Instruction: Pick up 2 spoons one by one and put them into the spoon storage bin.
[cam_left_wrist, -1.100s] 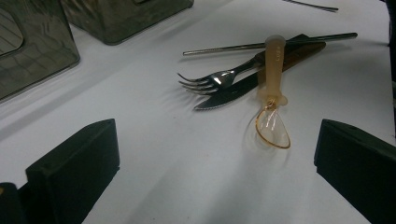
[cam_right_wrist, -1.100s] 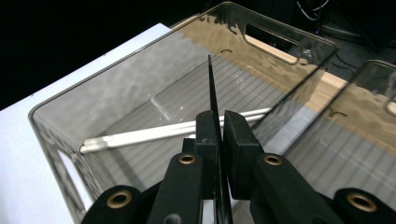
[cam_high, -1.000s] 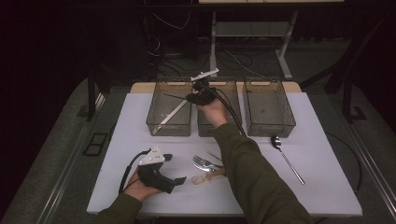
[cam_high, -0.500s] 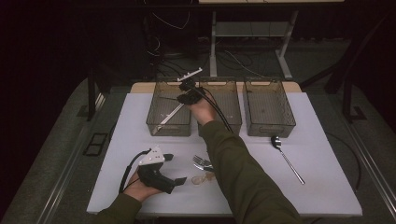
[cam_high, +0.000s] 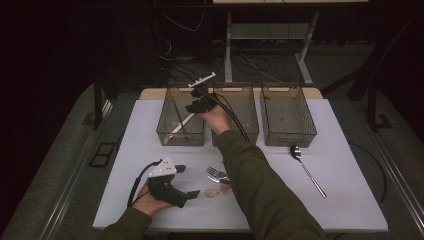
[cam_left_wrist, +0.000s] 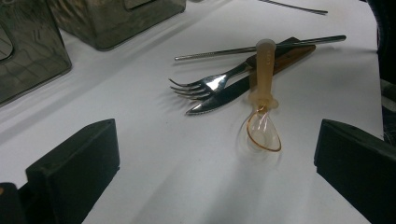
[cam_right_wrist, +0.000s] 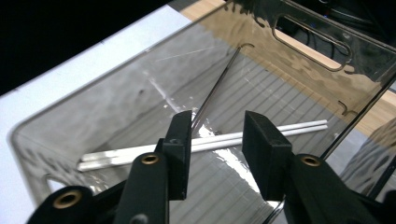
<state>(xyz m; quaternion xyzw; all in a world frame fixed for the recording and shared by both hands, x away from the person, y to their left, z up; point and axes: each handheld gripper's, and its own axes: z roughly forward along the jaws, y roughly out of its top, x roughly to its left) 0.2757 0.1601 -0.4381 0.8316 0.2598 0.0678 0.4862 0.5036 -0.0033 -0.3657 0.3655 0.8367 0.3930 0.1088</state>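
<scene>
My right gripper (cam_high: 196, 101) (cam_right_wrist: 217, 140) hangs over the left clear bin (cam_high: 170, 134) at the back of the table. Its jaws have just been opening and now stand apart. A thin dark stick (cam_right_wrist: 219, 81) runs from beside the left pad down into the bin, and neither pad presses on it. Two white chopsticks (cam_right_wrist: 116, 156) (cam_high: 180, 125) lie on the bin floor. My left gripper (cam_high: 186, 181) (cam_left_wrist: 217, 140) rests open and empty on the white table. A fork (cam_left_wrist: 205, 86), a knife (cam_left_wrist: 224, 95) and an orange plastic spoon (cam_left_wrist: 264, 93) lie just ahead of it.
Two more clear bins (cam_high: 247, 125) (cam_high: 287, 120) stand to the right of the first. A metal spoon (cam_high: 305, 167) lies at the table's right. A thin metal rod (cam_left_wrist: 261, 46) lies behind the fork. The person's right forearm (cam_high: 250, 170) crosses the middle of the table.
The right gripper moved left from above the middle bin to above the left bin. Its jaws have opened and the dark stick now slants into the bin. The left gripper stayed put.
</scene>
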